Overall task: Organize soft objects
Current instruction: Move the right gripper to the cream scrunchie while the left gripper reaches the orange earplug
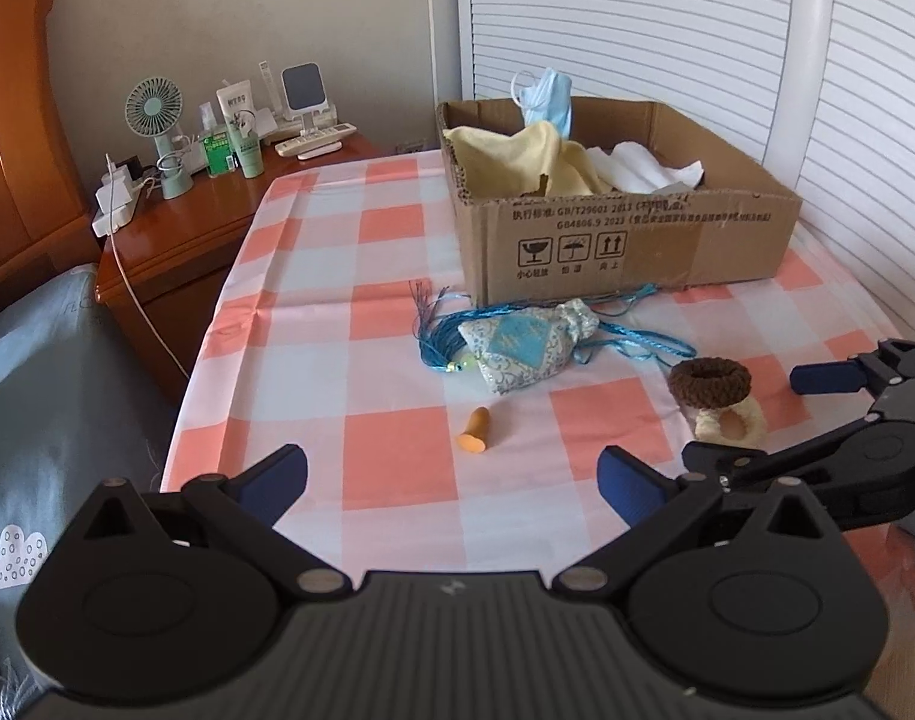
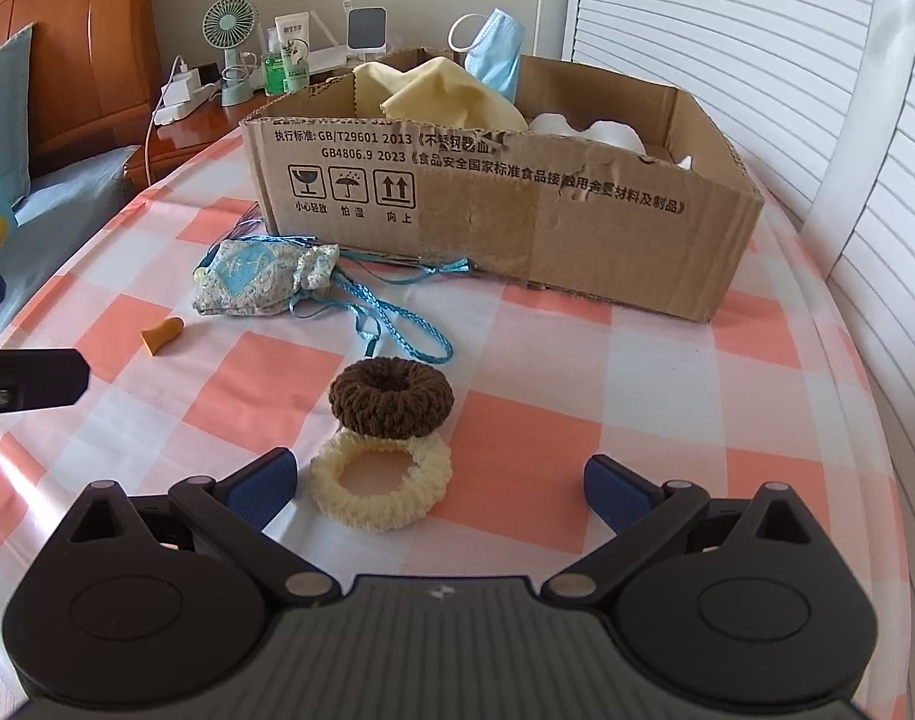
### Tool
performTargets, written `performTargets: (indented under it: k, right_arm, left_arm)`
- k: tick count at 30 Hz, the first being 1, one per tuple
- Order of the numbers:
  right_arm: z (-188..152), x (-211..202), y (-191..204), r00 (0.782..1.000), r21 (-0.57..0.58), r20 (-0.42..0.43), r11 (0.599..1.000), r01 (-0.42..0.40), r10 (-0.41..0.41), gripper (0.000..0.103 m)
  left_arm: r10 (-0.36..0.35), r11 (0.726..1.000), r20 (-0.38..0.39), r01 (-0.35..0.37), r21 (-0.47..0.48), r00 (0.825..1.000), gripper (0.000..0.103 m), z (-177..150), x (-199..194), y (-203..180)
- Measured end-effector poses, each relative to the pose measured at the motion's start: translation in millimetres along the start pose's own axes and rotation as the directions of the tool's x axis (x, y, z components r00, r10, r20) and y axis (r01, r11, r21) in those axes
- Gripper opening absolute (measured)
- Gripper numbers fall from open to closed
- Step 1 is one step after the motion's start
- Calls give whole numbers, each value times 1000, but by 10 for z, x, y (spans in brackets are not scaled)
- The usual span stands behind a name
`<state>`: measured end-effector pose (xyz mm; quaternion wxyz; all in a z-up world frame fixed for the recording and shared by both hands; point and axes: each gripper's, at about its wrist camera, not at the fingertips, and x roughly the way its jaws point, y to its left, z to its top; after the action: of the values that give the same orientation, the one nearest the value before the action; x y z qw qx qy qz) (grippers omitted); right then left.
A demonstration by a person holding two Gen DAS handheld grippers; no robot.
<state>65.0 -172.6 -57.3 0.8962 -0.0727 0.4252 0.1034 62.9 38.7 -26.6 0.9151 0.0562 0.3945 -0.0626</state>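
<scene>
A cardboard box (image 1: 637,240) (image 2: 517,228) at the back of the checked table holds a yellow cloth (image 1: 517,159) (image 2: 445,96), white cloths (image 1: 643,171) and a blue face mask (image 1: 544,99) (image 2: 493,51). In front lie a patterned sachet (image 1: 526,345) (image 2: 259,276) with blue cords, an orange earplug (image 1: 476,431) (image 2: 162,333), a brown scrunchie (image 1: 709,383) (image 2: 391,399) and a cream scrunchie (image 1: 730,423) (image 2: 380,486) under it. My left gripper (image 1: 451,483) is open and empty, near the earplug. My right gripper (image 2: 439,489) is open, with the cream scrunchie between its fingers.
A wooden nightstand (image 1: 175,252) at the left carries a small fan (image 1: 157,120) (image 2: 229,30), bottles, a power strip and a cable. A bed with grey bedding (image 1: 49,372) lies left of the table. White louvred doors (image 1: 697,18) stand behind the box.
</scene>
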Motion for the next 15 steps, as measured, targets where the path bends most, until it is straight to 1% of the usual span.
performTargets:
  k: [3,6,9,13,15]
  right_arm:
    - [-12,-4,-64,1000,-3,3,1000,1,-1,103]
    - [-49,-34,-147,999,-7,12,999,46,-46,103]
    - [-87,-77,-293,999,26,10,999,39,-39,103]
    - [-115,-90,-413,997,26,17,997,69,-70,103]
    - [-110,-86,-453,997,30,19,997,70,-71,103]
  left_arm:
    - [8,1000,-16,-8,9,1000,102,-4,134,0]
    - [17,1000,-36,-16,27,999,102,-7,254,-16]
    - [19,999,-51,-17,50,999,102,-12,353,-46]
    - [22,998,-78,-17,67,997,102,-16,487,-79]
    - [17,998,-72,-12,66,997,102,-19,512,-83]
